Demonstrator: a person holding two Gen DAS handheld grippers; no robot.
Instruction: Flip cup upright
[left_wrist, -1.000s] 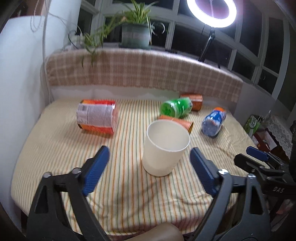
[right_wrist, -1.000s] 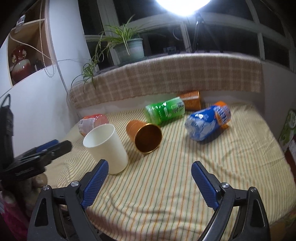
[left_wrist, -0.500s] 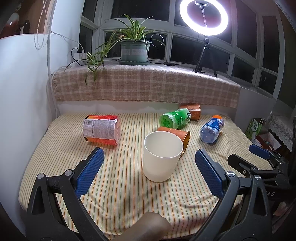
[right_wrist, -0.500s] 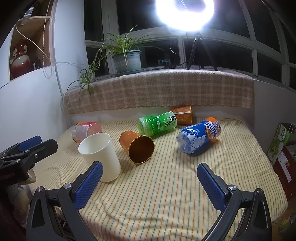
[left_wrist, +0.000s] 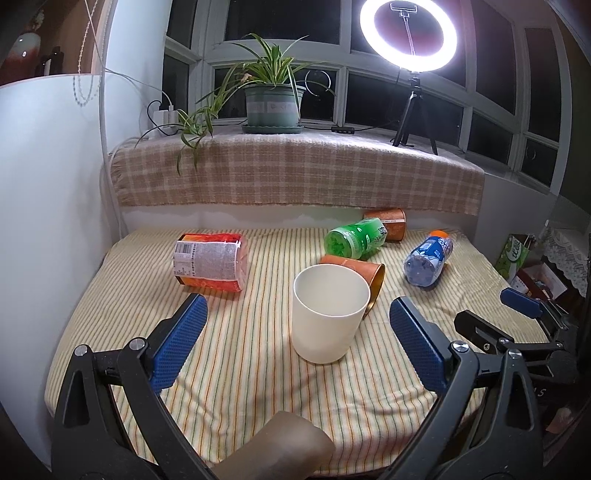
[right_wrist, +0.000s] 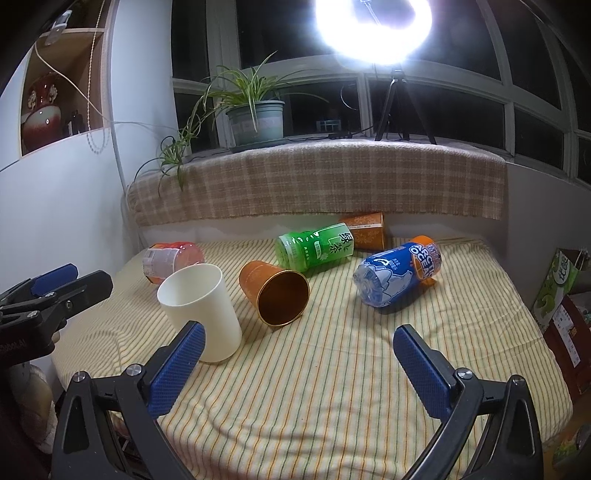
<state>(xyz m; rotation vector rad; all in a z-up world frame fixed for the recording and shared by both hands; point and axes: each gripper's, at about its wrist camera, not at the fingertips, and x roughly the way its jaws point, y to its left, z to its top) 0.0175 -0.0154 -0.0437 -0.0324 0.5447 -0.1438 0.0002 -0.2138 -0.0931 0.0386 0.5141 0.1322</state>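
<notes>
A white cup stands upright on the striped cloth, mouth up; it also shows in the right wrist view. An orange cup lies on its side just behind it, mouth toward the right wrist camera; in the left wrist view it is partly hidden by the white cup. My left gripper is open and empty, drawn back in front of the white cup. My right gripper is open and empty, to the right of the white cup.
A green bottle, a blue bottle, a red-orange packet and another orange cup lie on the cloth. A checked ledge with a plant pot and ring light stands behind. A white wall is on the left.
Both grippers have drawn back and up from the table. The white cup stands where it was and looks smaller in both views.
</notes>
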